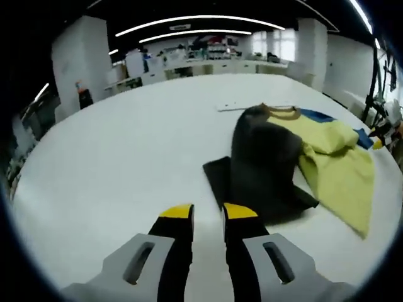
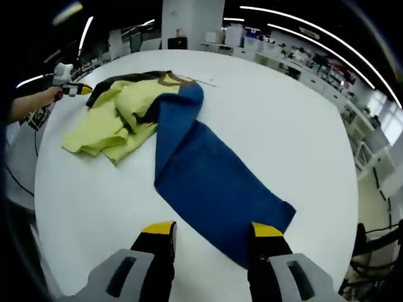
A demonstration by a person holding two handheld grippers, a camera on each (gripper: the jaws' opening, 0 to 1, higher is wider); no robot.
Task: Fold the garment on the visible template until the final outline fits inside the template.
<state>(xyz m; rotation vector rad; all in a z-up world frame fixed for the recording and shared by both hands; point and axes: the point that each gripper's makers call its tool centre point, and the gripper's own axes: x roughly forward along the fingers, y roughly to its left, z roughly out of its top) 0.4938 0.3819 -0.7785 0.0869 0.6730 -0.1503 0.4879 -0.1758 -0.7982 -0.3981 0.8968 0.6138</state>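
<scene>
In the left gripper view the left tongs (image 1: 206, 212) rise from 6 o'clock, black with yellow tips; the tips stand near each other with a narrow gap and nothing between them, above the bare white surface (image 1: 119, 157); just past the tips, toward 1 o'clock, lies the garment (image 1: 296, 157), a sweater in colour blocks; its dark grey part (image 1: 261, 163) is nearest, with a dark sleeve end flat on the surface toward 12 o'clock of the tips; the yellow-green part (image 1: 340, 167) spreads toward 3 o'clock, and a strip of blue (image 1: 318, 116) shows behind it; the brown collar (image 1: 281, 112) is at the far side; a thin pale strip (image 1: 242, 106) lies on the surface just beyond the collar.

In the right gripper view the right tongs (image 2: 213, 230) are spread wide and hold nothing; the right tip stands over the near edge of the blue part (image 2: 208, 170), but I cannot tell if it touches; the blue cloth runs from there toward 11 o'clock, where the crumpled yellow-green part (image 2: 113, 123) lies beside it; the dark part (image 2: 126, 80) and the collar are at the far end; at 9 o'clock the left tongs (image 2: 77, 90) come in, held by a hand (image 2: 45, 97), just beside the dark edge of the garment; far behind stand shelves and desks under long ceiling lights (image 2: 315, 31).
</scene>
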